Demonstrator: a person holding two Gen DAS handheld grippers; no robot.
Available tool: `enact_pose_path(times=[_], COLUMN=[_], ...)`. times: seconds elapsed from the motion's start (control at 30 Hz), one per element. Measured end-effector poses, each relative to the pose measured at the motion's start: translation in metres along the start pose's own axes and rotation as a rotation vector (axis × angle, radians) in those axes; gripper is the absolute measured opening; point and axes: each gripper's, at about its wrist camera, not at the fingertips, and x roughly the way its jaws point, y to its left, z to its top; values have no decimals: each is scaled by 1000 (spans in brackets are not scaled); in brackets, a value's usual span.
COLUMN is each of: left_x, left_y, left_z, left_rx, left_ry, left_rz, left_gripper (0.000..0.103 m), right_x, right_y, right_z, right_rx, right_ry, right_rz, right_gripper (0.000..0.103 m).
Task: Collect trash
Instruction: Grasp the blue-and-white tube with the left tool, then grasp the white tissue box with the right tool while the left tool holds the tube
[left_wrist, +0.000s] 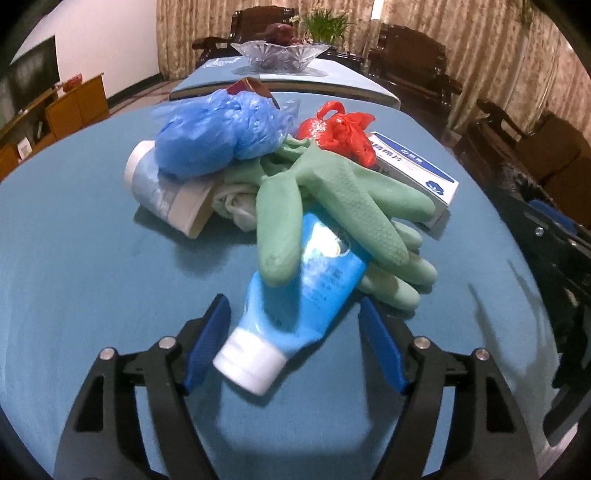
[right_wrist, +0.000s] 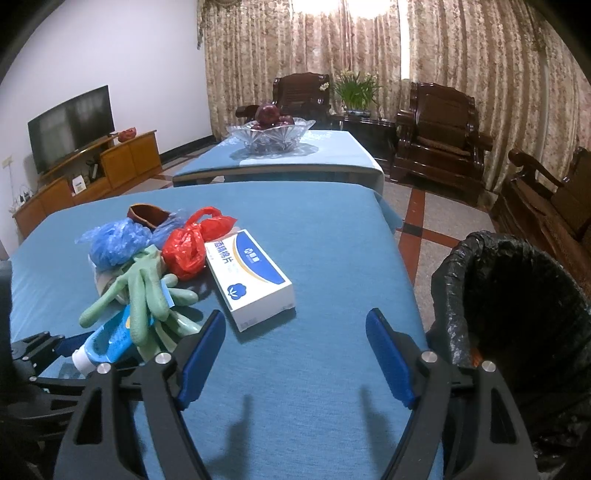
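We read blue Chinese characters, 酒精棉片, along the lid of the white and blue box (right_wrist: 250, 275), with a cotton-flower logo at its near end; print on the blue tube (left_wrist: 295, 302) stays too blurred

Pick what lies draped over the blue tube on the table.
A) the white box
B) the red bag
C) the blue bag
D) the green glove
D: the green glove lies with its fingers across the blue tube, while the bags and box sit farther back in the pile.

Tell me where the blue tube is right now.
In the left wrist view the blue tube lies low centre between the open left gripper pads, its upper end under the green gloves.
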Motion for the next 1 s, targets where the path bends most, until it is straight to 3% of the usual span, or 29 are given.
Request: enact_pose_path(times=[0.2,0.67,0.87,1.0], left_x=[-4,-57,-68,-58], left_y=[-7,-2,3,13], left_z=[1,-7,2,5], left_rx=[21,-47,-57,-72], left_ry=[-19,-96,-155,-137], left_rz=[18,-54,-45,-30], left_gripper=[45,42,41,41], right_x=[-1,1,14,34], right_y=[-1,1,9,12], right_z=[1,6,10,10], right_rx=[6,1,-24,-31], right_ry=[-2,-5,4,41], right_rz=[0,19,28,35], right_gripper=[76,73,73,73])
